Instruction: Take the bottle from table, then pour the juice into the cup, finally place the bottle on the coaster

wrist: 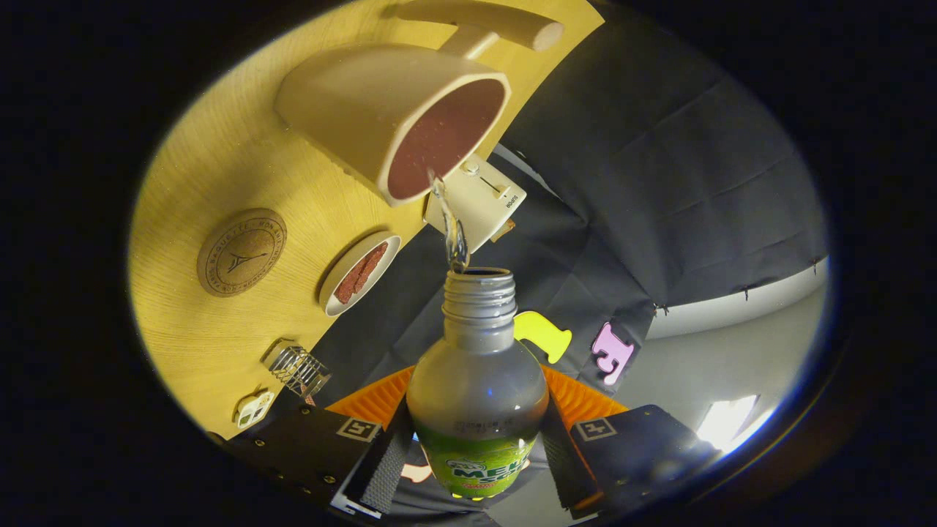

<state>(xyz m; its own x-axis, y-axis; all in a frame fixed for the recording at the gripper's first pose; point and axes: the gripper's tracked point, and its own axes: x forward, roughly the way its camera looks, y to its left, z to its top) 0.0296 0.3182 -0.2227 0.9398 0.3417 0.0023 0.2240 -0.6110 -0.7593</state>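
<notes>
**Desk:** What's the frame?

**Photographer:** Mid-pour. The gripper [474,454] has both fingers closed on the lower body of the bottle [477,395], one either side at the label. The bottle is tipped, open mouth aimed at the cup [395,117] just beyond it, a thin stream of juice [454,234] running into the cup.

**Desk:** And the coaster?

**Photographer:** The coaster [241,252] lies bare on the wooden table [205,168], left of the cup and apart from it; a small dish [360,272] sits between.

**Desk:** Handling?

**Photographer:** Probably thin plastic, smooth, lightening as it empties. It would likely dent under a hard squeeze or slip under a loose one. Mid-body, where it's held now, looks right.
</notes>
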